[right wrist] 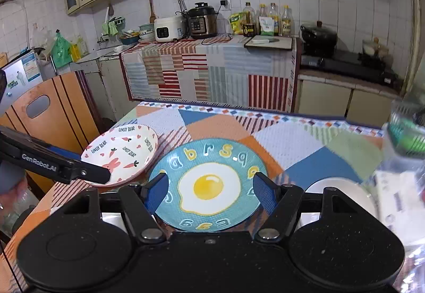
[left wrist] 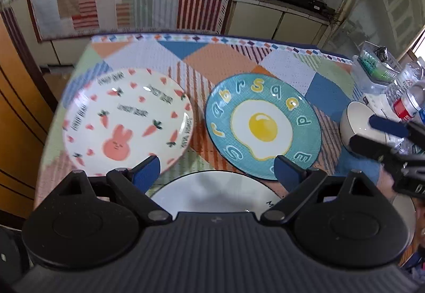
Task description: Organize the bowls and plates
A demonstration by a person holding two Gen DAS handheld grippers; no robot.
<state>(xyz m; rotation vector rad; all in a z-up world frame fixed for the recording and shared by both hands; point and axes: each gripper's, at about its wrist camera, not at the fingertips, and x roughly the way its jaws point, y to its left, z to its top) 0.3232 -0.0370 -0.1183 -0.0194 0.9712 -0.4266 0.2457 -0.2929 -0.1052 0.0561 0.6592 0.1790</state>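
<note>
The egg plate (right wrist: pixel 209 186) lies flat on the surface (right wrist: pixel 279 144), directly ahead of my right tongs (right wrist: pixel 209 188), which stand apart and hold nothing. The rabbit plate (left wrist: pixel 127 120) sits ahead-left of my left tongs (left wrist: pixel 216 173), also apart and unloaded; a white plate (left wrist: pixel 212 193) lies just beneath them. A white bowl (left wrist: pixel 358 125) sits to their right. All vessels appear empty. I judge stacking not yet begun; next, close on one rim.
</note>
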